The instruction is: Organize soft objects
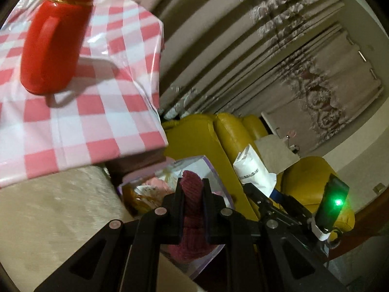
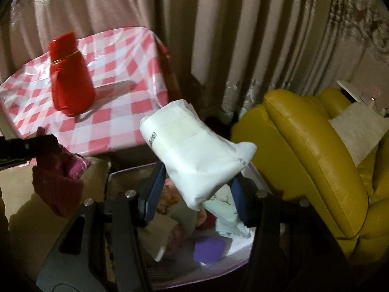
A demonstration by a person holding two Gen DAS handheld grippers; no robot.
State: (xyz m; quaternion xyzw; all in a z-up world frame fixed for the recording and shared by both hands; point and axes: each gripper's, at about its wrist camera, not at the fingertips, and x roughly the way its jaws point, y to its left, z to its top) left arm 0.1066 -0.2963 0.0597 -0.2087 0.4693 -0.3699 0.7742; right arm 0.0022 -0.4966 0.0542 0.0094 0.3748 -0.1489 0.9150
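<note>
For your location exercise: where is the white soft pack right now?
The white soft pack sits centre in the right wrist view, clamped in the right gripper above the clear bin, beside the yellow chair.

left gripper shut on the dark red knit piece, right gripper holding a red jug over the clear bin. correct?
Not the jug. The right wrist view shows the right gripper holding the white soft pack; the red jug stands on the checked tablecloth. The rest holds.

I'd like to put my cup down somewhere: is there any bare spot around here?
The checked tablecloth is bare in front of and to the right of the red bottle, up to its edge. The clear bin below the grippers is crowded with soft things, and both grippers hang over it with loads.
</note>
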